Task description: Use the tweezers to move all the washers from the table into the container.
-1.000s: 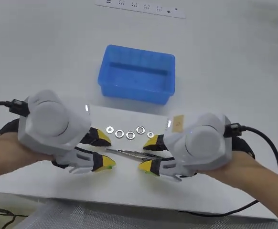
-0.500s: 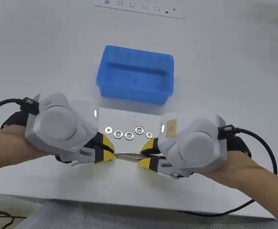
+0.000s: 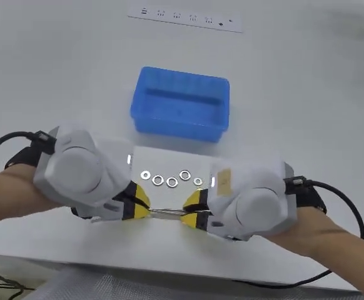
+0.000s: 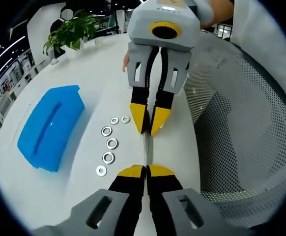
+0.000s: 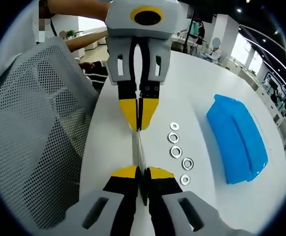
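Thin metal tweezers (image 3: 165, 214) lie near the table's front edge, held at both ends. My left gripper (image 3: 139, 204) is shut on one end and my right gripper (image 3: 192, 210) on the other, tips facing each other. In the left gripper view the tweezers (image 4: 145, 147) run from my left gripper (image 4: 146, 172) to the right gripper (image 4: 150, 118). The right gripper view shows the tweezers (image 5: 139, 147) between my right gripper (image 5: 142, 173) and the left gripper (image 5: 139, 115). Several washers (image 3: 172, 182) lie in a row just beyond. The blue container (image 3: 181, 103) stands empty farther back.
A white power strip (image 3: 185, 14) lies at the table's far edge. Black cables trail from both grippers over the front edge. A mesh chair (image 5: 40, 123) stands off the table's near side. The washers (image 4: 108, 158) and container (image 4: 47, 128) sit left of my left gripper.
Both grippers moved inward toward each other and went from open beside the tweezers to shut on their two ends. The washers and container have not moved.
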A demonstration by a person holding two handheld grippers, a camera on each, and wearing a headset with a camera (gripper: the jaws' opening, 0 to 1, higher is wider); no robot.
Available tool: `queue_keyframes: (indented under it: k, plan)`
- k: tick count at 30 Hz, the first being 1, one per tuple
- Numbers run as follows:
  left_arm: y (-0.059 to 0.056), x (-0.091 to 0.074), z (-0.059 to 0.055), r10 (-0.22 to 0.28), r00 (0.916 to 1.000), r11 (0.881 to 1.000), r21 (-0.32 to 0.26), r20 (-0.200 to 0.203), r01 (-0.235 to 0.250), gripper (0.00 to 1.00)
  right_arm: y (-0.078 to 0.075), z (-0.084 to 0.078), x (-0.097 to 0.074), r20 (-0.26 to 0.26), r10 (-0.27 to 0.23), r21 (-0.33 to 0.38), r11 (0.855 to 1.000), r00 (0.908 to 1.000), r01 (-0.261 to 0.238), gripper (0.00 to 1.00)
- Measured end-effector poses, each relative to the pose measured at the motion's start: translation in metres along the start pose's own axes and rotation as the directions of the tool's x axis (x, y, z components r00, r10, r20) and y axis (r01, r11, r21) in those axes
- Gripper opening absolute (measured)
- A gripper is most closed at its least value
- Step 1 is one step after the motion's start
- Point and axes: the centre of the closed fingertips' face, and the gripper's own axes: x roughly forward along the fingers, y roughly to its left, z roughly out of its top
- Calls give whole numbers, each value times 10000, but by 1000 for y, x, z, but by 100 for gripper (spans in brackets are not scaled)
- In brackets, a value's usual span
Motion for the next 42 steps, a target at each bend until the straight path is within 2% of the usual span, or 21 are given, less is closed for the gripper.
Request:
queue_keyframes:
  k: [4,8,13,18,19,20,22,24,27,29,30,31,32,34,36,37,38,40,42]
  plan:
    - [4,-10,6,117,9999,9999,-4,87,-117,5,-3,5,-3,452,-282,202,9994,9986,273,7]
    - [7,-21,18,238,9994,9995,177,270,-243,5,-7,9,-8,852,-654,380,9973,9942,623,7]
    - [9,-34,46,411,9947,9989,188,941,-431,5,-14,12,-17,1544,-1240,750,9907,9802,1136,8]
    - [9,-35,71,481,9869,9984,220,1542,-521,4,-15,11,-25,1973,-1518,1150,9847,9685,1309,8]
    - [7,-34,84,366,9769,9993,-10,2106,-372,4,-15,10,-25,1986,-1523,1280,9834,9682,1284,8]
    - [4,-33,91,261,9723,9997,-72,2322,-252,4,-16,9,-25,1996,-1614,1413,9808,9665,1346,8]
    - [1,-26,94,206,9788,9992,282,2038,-269,4,-15,7,-26,2099,-1652,1464,9798,9637,1361,7]
    - [-1,-20,94,199,9815,9987,432,1904,-287,5,-14,9,-30,2330,-1737,1569,9777,9568,1393,7]
    - [0,-20,91,300,9813,9993,170,1901,-339,5,-14,6,-30,2314,-1742,1549,9779,9571,1406,7]
    - [6,-21,79,642,9862,9977,120,1524,-668,5,-13,7,-30,2366,-1705,1592,9780,9565,1350,7]
    - [12,-23,68,957,9889,9951,134,1140,-978,5,-13,8,-30,2375,-1676,1503,9795,9568,1343,7]
    - [16,-24,63,1124,9883,9936,-2,1027,-1130,6,-13,8,-30,2372,-1663,1484,9799,9571,1334,7]
    - [18,-25,55,1105,9901,9937,-296,868,-1083,9,-13,8,-30,2379,-1624,1468,9806,9576,1298,7]
    - [22,-26,44,1198,9909,9927,-215,618,-1187,14,-13,9,-30,2415,-1585,1430,9816,9574,1264,7]
    - [20,-25,39,991,9941,9950,-148,447,-986,18,-13,10,-31,2417,-1536,1322,9834,9581,1243,7]
    - [16,-23,36,748,9970,9972,2,204,-748,18,-13,12,-32,2463,-1506,1317,9839,9574,1209,7]
    - [16,-21,34,715,9974,9971,265,83,-717,18,-13,12,-32,2502,-1500,1346,9837,9565,1191,7]
    - [18,-17,24,661,9965,9961,623,-503,-630,19,-13,13,-33,2509,-1450,1277,9850,9571,1157,7]
    - [20,-13,24,683,9965,9958,649,-492,-650,18,-13,14,-33,2523,-1408,1208,9862,9573,1132,7]
